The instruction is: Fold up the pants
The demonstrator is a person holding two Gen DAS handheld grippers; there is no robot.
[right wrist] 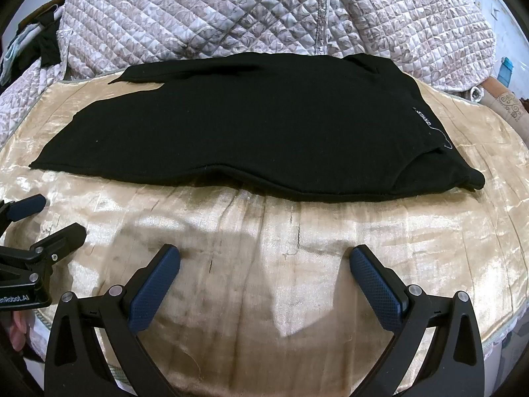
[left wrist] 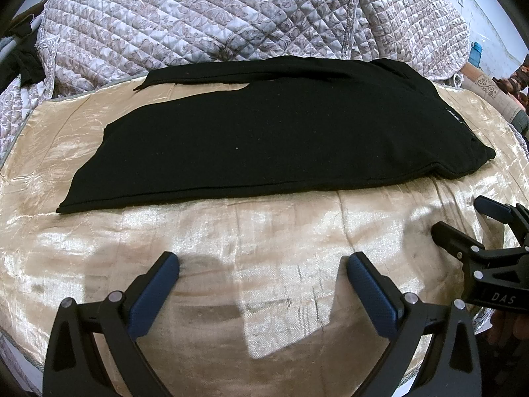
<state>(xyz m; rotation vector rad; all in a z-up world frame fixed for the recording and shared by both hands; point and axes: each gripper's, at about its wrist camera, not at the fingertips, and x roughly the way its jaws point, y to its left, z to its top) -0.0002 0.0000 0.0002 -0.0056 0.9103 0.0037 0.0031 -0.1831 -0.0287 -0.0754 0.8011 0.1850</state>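
Observation:
Black pants (left wrist: 264,135) (right wrist: 251,132) lie flat across a shiny beige cloth, legs stacked lengthwise, waistband with a small white label at the right end and hems at the left. My left gripper (left wrist: 261,264) hovers open over bare cloth in front of the pants' near edge, nothing between its blue pads. In the right wrist view my right gripper (right wrist: 264,258) is also open and empty, just short of the near edge. Each gripper shows in the other's view: the right gripper (left wrist: 463,218) at the right border, the left gripper (right wrist: 53,215) at the left border.
The beige cloth (left wrist: 231,248) (right wrist: 297,248) covers a raised surface with rounded edges. A quilted floral bedspread (left wrist: 231,16) (right wrist: 264,10) rises behind the pants. Dark clothing (left wrist: 23,56) hangs at far left. A blue bottle (left wrist: 475,53) stands at far right.

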